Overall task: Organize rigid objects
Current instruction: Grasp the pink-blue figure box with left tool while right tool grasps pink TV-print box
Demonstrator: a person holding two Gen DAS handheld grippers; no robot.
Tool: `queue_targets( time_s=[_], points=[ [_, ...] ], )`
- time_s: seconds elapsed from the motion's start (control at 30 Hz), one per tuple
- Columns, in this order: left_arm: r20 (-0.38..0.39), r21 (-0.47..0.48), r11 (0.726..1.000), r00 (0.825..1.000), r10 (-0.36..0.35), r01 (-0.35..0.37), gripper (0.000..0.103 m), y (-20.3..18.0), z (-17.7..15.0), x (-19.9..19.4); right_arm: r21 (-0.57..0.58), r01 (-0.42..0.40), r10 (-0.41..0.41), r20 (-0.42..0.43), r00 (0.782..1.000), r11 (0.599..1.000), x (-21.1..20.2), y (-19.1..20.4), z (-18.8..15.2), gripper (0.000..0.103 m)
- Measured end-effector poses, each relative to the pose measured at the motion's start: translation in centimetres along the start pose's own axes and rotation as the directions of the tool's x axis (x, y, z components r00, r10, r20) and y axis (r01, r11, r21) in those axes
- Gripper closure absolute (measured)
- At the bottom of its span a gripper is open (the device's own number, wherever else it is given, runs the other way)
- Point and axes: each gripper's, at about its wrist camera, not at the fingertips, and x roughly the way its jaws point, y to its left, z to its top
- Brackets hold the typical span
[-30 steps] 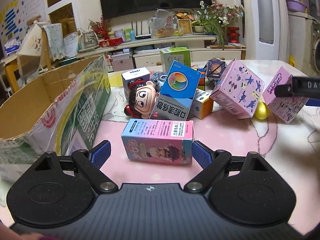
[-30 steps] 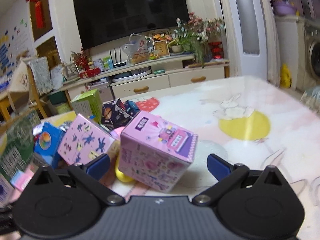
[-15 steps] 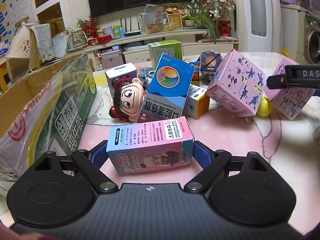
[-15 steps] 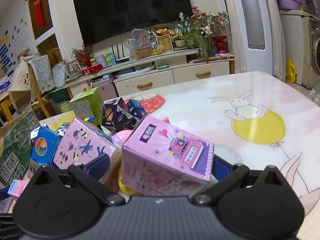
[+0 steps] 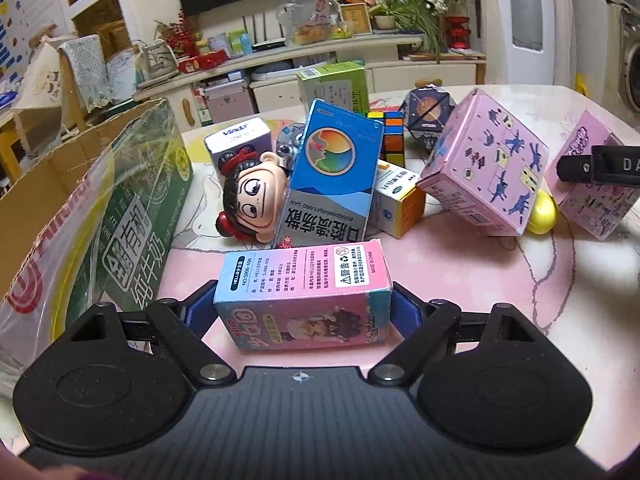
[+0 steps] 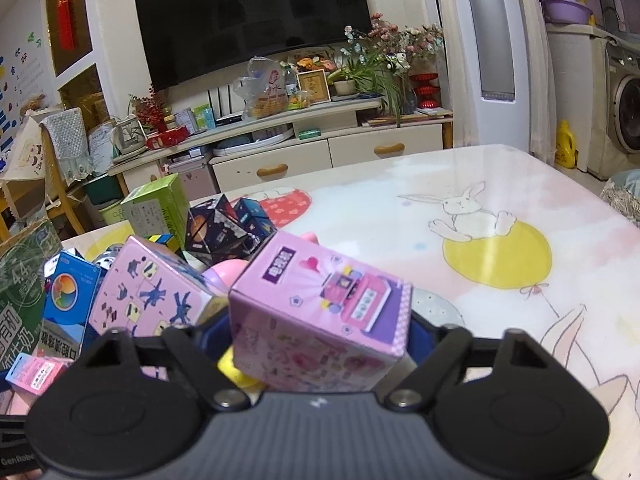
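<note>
The worktop (image 6: 520,208) carries a rabbit-and-balloon print cloth; behind it stands a low cabinet under a dark television (image 6: 252,20). A "Vinda" box (image 5: 240,136) sits mid-worktop beside the open cardboard carton (image 5: 80,208) at the left edge. The left tongs (image 5: 304,308) bracket the pink-blue "MADE IN CHINA" box (image 5: 304,280), pads at its ends, near the front edge; the right tongs (image 6: 320,340) are closing on the tilted pink box (image 6: 320,304).

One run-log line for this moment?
left gripper: around pink-blue box | right gripper: closing around pink cube box | carton: waiting
</note>
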Motion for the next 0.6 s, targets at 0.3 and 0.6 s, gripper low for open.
queue_targets(
  time_s=[0.3, 0.6],
  points=[
    [0.037, 0.007, 0.997, 0.996, -0.081, 0.081, 0.0, 0.2, 1.4, -0.9, -0.024, 0.016, -0.016, 0.017, 1.0, 1.0, -0.4, 0.5, -0.4, 0.022],
    [0.078, -0.017, 0.994, 0.991, -0.107, 0.109, 0.0, 2.1, 3.2, -2.6, -0.069, 0.057, -0.055, 0.044, 0.998, 0.996, -2.1, 1.9, -0.5, 0.022]
  ],
)
